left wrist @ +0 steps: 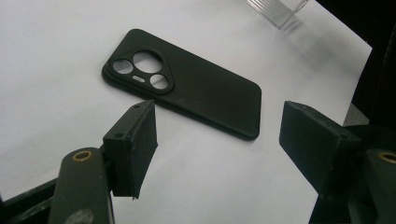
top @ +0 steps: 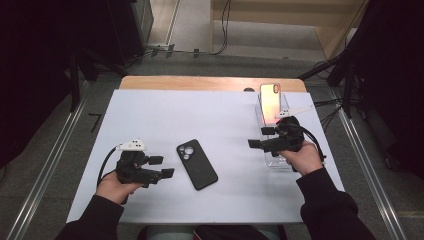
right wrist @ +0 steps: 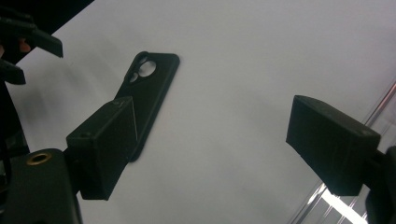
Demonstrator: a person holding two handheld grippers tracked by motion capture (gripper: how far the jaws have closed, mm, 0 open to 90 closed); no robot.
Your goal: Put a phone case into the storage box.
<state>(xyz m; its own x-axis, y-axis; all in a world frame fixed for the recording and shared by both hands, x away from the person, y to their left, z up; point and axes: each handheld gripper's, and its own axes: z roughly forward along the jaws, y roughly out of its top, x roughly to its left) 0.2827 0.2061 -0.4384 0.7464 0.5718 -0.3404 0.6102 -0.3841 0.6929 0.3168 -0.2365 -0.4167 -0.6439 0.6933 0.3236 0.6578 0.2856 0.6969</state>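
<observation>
A black phone case lies camera-cutouts up in the middle of the white table sheet. My left gripper rests just left of it, open, jaws pointing at the case with nothing between them. My right gripper hovers at the right, over a clear plastic stand, and is open and empty; its view looks across the sheet to the case. A phone with a shiny orange-pink back stands upright at the far end of that stand.
The wooden table edge shows beyond the sheet. Metal rails run along the floor on both sides, with dark equipment and cables behind. A corner of the clear stand lies beyond the case. The left gripper's jaws show far off in the right gripper view.
</observation>
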